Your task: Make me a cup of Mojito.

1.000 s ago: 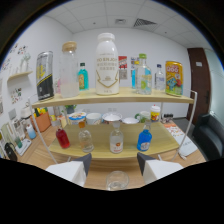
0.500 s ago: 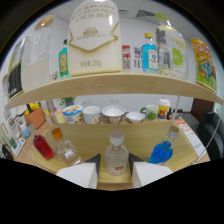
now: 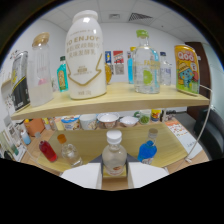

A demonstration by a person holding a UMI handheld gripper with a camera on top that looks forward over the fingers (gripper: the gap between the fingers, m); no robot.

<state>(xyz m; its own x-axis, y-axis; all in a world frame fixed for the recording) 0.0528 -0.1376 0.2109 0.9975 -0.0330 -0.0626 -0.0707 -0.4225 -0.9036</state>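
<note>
While the tool (image 3: 115, 176) points level at the two-tier wooden shelf, I read its two white fingers as spread, with a small clear bottle (image 3: 114, 152) with a white cap standing upright in the gap just ahead of them. I see no finger pressing on the glass; the bottle rests on the lower shelf (image 3: 165, 145), near its front edge, with its long axis vertical and centred between the fingers. That alignment is the relation the next move depends on: in my judgement a straight advance would bring the fingers to either side of the bottle's body, below the cap. A blue bottle (image 3: 147, 148) stands just beside it on one side, and a clear squat bottle (image 3: 70, 153) and a red bottle (image 3: 47, 150) stand on the other, so lateral drift risks a knock. A row of small bowls (image 3: 108, 120) sits toward the rear edge of the same shelf. On the upper shelf (image 3: 125, 102), a large white bottle (image 3: 86, 55) and a lime-labelled clear bottle (image 3: 147, 67) stand near the front edge. The hand holding the tool is not visible.
</note>
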